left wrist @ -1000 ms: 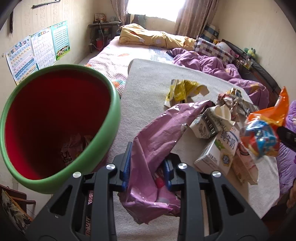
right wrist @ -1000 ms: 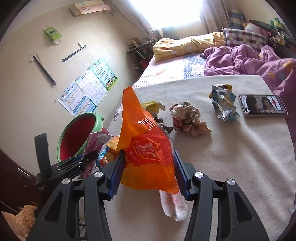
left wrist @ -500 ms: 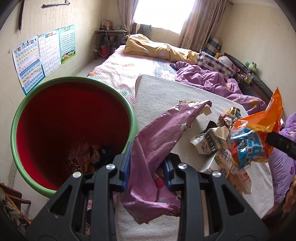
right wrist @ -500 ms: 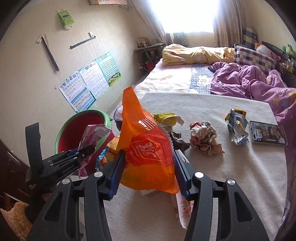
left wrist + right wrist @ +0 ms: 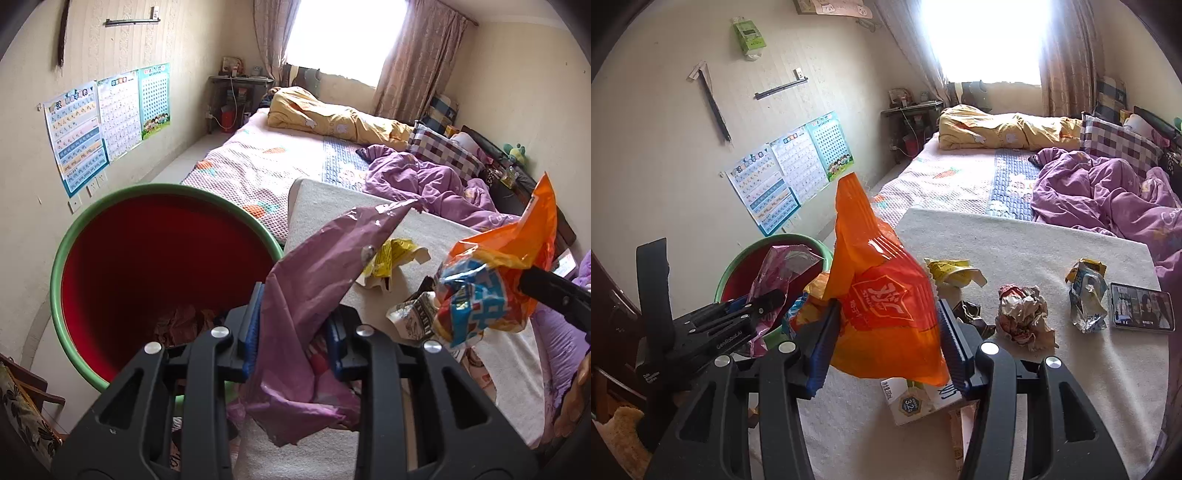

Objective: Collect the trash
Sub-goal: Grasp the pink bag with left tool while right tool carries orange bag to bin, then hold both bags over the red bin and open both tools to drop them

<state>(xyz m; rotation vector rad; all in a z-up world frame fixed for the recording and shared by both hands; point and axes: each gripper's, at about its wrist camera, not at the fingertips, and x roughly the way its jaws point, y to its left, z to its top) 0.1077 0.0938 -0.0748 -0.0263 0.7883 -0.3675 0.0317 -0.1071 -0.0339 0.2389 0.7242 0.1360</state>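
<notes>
The bin (image 5: 110, 266) mouth gapes unobstructed left of the table (image 5: 321, 195); wrappers (image 5: 1025, 319) clutter the tabletop.

Right gripper (image 5: 884, 341) clamps orange bag (image 5: 882, 317); left gripper (image 5: 759, 301) holds pink wrapper (image 5: 783, 267) over green bin (image 5: 738, 266).

A bright window (image 5: 343, 37) with brownish curtains (image 5: 417, 66) lights cream walls. Learning posters (image 5: 107, 122) hang on the left wall. A bed (image 5: 280, 162) carries a yellow quilt (image 5: 332, 118), purple duvet (image 5: 432, 181) and checked pillow (image 5: 443, 151); a small dark side table (image 5: 236, 96) stands in the far corner
</notes>
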